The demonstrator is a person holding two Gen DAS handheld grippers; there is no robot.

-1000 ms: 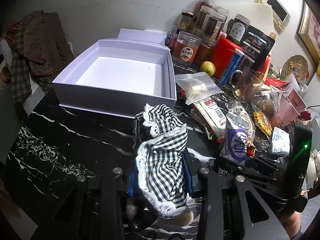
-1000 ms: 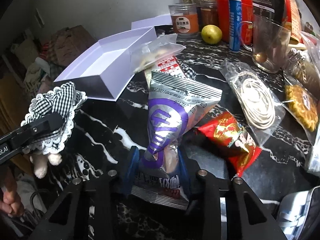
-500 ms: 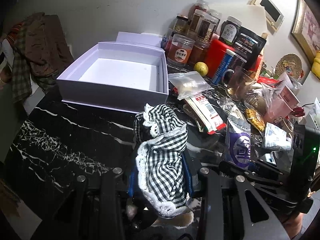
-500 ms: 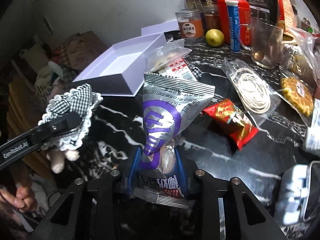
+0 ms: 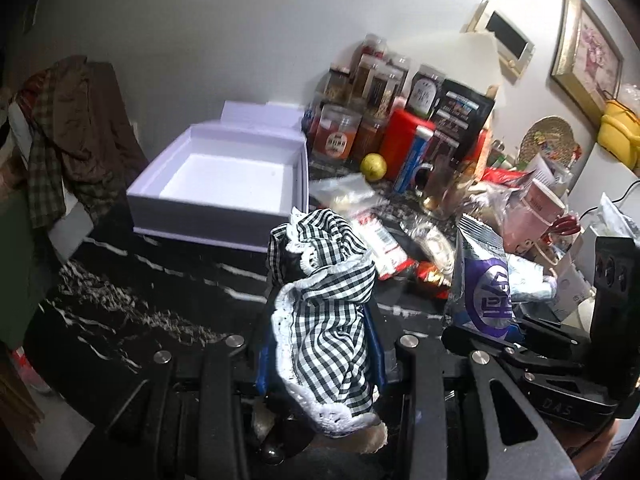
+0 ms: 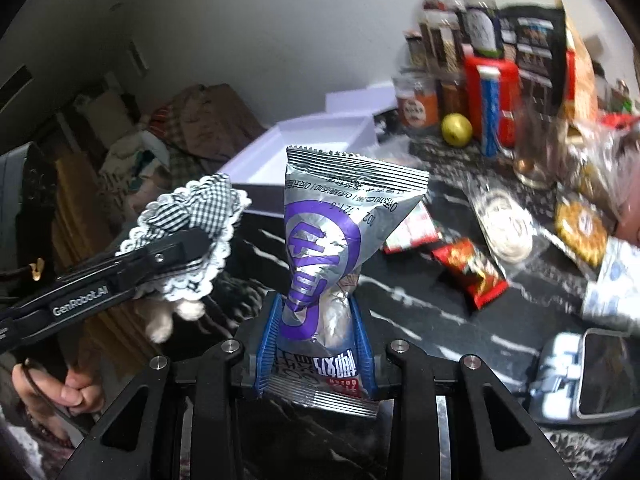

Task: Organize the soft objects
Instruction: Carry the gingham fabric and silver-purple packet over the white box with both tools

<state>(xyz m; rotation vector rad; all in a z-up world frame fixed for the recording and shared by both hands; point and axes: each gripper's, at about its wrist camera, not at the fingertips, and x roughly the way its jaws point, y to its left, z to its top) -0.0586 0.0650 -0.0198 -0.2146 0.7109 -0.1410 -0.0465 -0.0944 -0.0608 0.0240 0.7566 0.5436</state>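
Both claws loaded: left claw [image 5: 320,364] clamped on gingham plush [image 5: 324,320], right claw [image 6: 316,356] pinching silver snack bag [image 6: 340,232]. I'd carry both level toward white box [image 5: 224,216] centre-left, releasing low inside.

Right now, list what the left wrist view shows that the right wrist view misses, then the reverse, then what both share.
Only the left wrist view: the framed picture on the wall, the yellow item below it, and the woven round piece.

Only the right wrist view: the person's hand on the left gripper's handle, and the silver device at lower right.

Both: the white box, open and empty, the yellow fruit, the checkered plush toy in the left gripper, and the silver-purple snack bag in the right gripper.
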